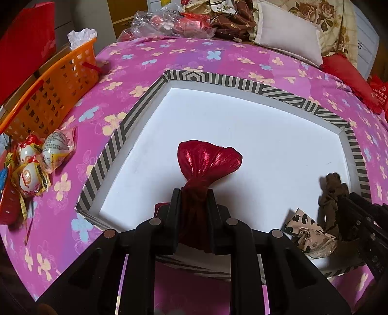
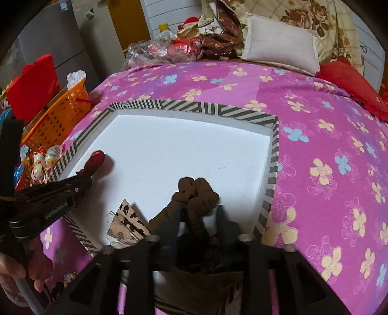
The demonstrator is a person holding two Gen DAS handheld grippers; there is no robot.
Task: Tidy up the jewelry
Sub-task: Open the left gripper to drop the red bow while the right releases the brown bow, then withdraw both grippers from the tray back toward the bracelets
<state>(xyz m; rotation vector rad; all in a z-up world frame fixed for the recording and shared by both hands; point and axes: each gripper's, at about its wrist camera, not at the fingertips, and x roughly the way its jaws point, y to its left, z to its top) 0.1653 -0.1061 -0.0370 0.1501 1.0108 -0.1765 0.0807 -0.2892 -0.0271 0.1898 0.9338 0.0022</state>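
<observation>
One red satin hair bow [image 1: 208, 160] is clamped at its knotted middle between the two fingers of the left gripper [image 1: 194, 193], which are drawn in tight against the fabric. The bow hangs over the white floor of a shallow box [image 1: 242, 135] with a black-and-white striped rim, near the box's near edge. In the right wrist view the same bow [image 2: 95, 158] shows close to the box's left edge.

One brown scrunchie [image 2: 197, 193] sits between the fingers of the right gripper [image 2: 198, 210]. The fingers stand a little apart with the cloth bunched between them; the blur there makes it impossible to tell whether they press on it. The scrunchie [image 1: 331, 193] is over the near right part of the box floor.

One leopard-print hair piece [image 1: 308, 230] lies on the box floor at its near edge, between the two grippers and just beside the scrunchie.

The box rests on a pink bedspread [image 2: 315, 145] printed with flowers. At the bed's left edge stands one orange basket [image 1: 48, 94], with three wrapped eggs [image 1: 38, 164] lying just beside it. One white pillow [image 1: 288, 38] lies at the far edge of the bed, near a heap of clear plastic bags [image 1: 167, 21]. One bare hand [image 2: 21, 273] grips the left gripper's handle.
</observation>
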